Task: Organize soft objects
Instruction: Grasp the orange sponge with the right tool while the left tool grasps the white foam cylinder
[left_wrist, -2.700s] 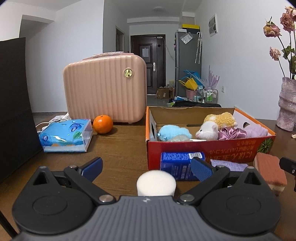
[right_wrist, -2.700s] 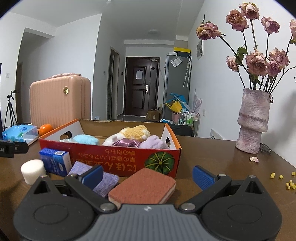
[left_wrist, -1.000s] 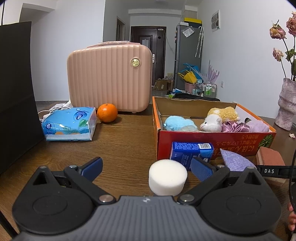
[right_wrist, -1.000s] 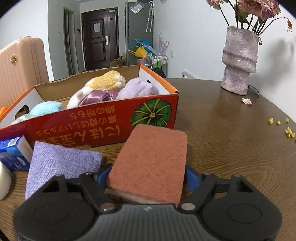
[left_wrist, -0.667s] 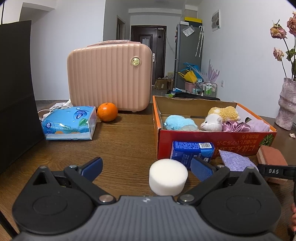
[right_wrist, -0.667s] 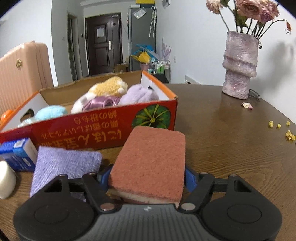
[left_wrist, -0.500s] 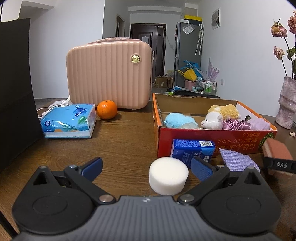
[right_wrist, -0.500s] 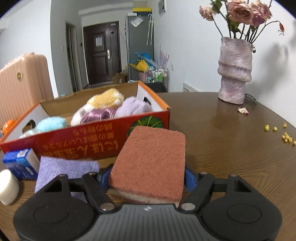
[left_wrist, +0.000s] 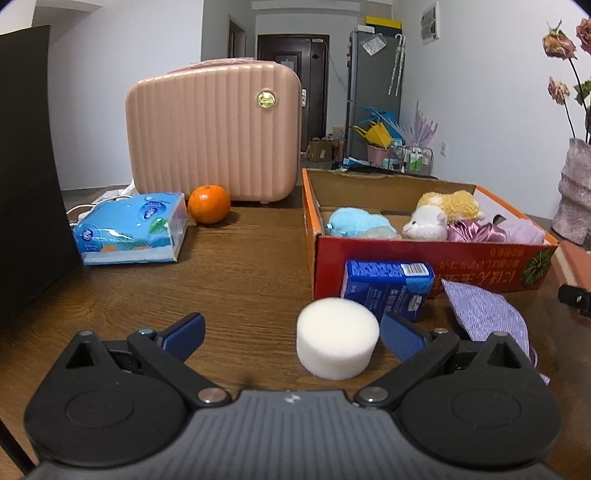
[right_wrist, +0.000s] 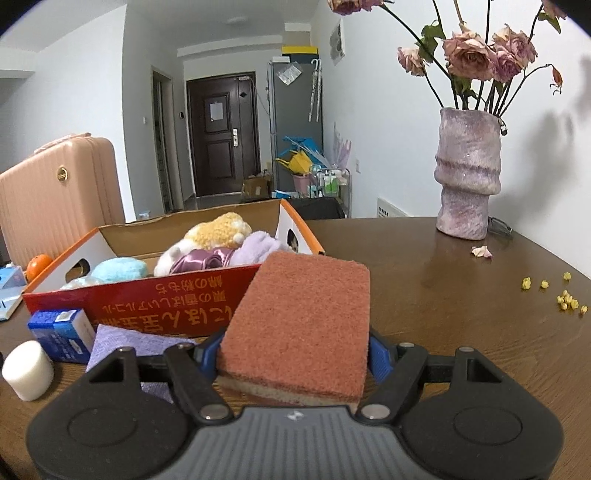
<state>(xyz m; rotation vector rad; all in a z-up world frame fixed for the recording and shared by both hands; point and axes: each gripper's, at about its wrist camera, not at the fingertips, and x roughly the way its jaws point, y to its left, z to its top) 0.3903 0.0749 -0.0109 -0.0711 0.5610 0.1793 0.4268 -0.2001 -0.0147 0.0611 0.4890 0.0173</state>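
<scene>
Right gripper (right_wrist: 295, 354) has its blue pads clamped on the two long edges of a rust-red scouring sponge (right_wrist: 301, 328). It's a flat rectangle with a tan layer underneath, long axis running straight out ahead of the fingers, far end tipped up a bit and off the table (right_wrist: 461, 295). Just beyond its tip is the near wall of the red cardboard box (right_wrist: 162, 299), printed with yellow characters that sit upside down from here, so I can't read them.

Left gripper (left_wrist: 291, 332) is wide open and holding nothing. A white foam cylinder (left_wrist: 338, 338) stands upright on its flat end between the pads, close to the right one, though I can't tell if it touches. Just past that pad lies a small blue packet (left_wrist: 388, 282) with a barcode and white print too small to read, pushed up against the box wall, and to its right a flat lilac cloth (left_wrist: 487, 314).

Inside the box: a blue fuzzy toy (left_wrist: 358, 223), a white-and-yellow plush (left_wrist: 439, 216) and shiny purple fabric (left_wrist: 476, 232). Further out left sit a blue tissue pack (left_wrist: 129, 229), an orange (left_wrist: 208, 204) and a pink ribbed case (left_wrist: 214, 133). Far right stands a mauve vase (right_wrist: 467, 173) of dried roses.
</scene>
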